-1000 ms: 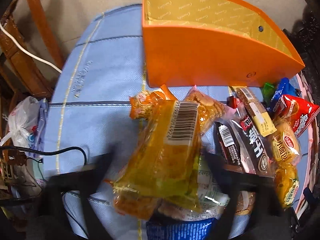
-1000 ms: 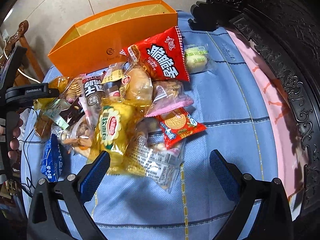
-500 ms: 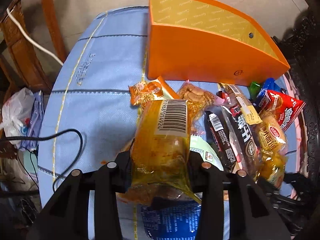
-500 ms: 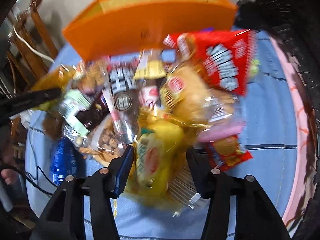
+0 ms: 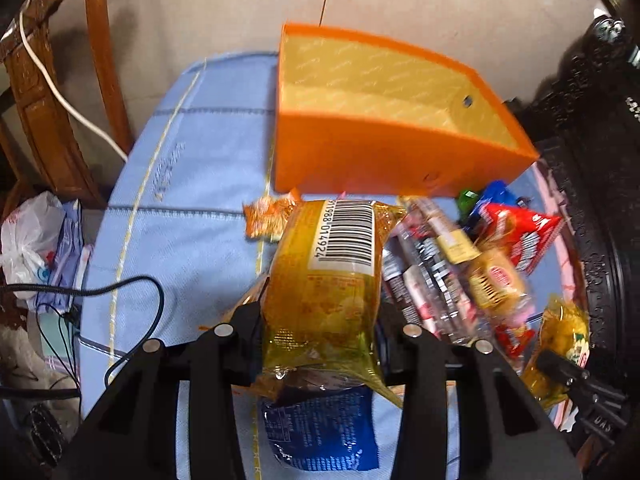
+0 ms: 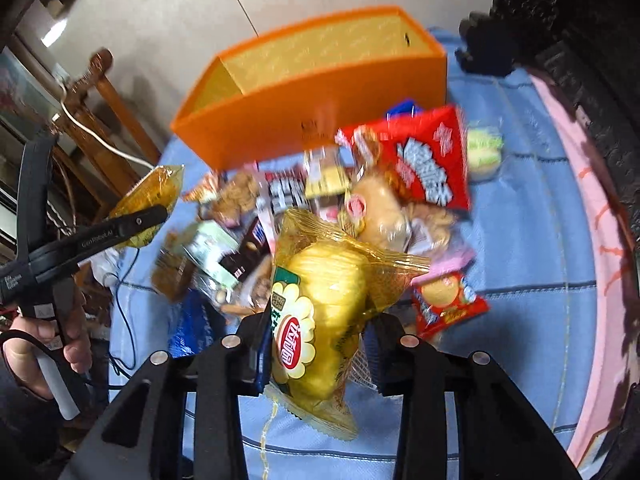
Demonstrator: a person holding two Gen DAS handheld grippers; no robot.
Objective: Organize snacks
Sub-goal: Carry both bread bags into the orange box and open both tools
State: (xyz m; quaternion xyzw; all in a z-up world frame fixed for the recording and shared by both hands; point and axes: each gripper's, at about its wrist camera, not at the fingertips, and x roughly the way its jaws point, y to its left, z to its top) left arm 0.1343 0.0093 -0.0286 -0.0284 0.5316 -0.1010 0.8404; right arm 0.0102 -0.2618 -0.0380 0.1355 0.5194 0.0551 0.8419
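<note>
Home setting, likely a living or dining room. Surface is covered with a light blue stitched cloth, pink cloth edge at one side. Dark carved wooden furniture with ornate relief sits right beside it; a brown wooden chair with a white cable draped over it stands at the other side. Beige tiled floor below. White plastic shopping bag and loose black cords lie near the chair. Packaged snacks are piled next to an orange gift box, household clutter, not shop display.
</note>
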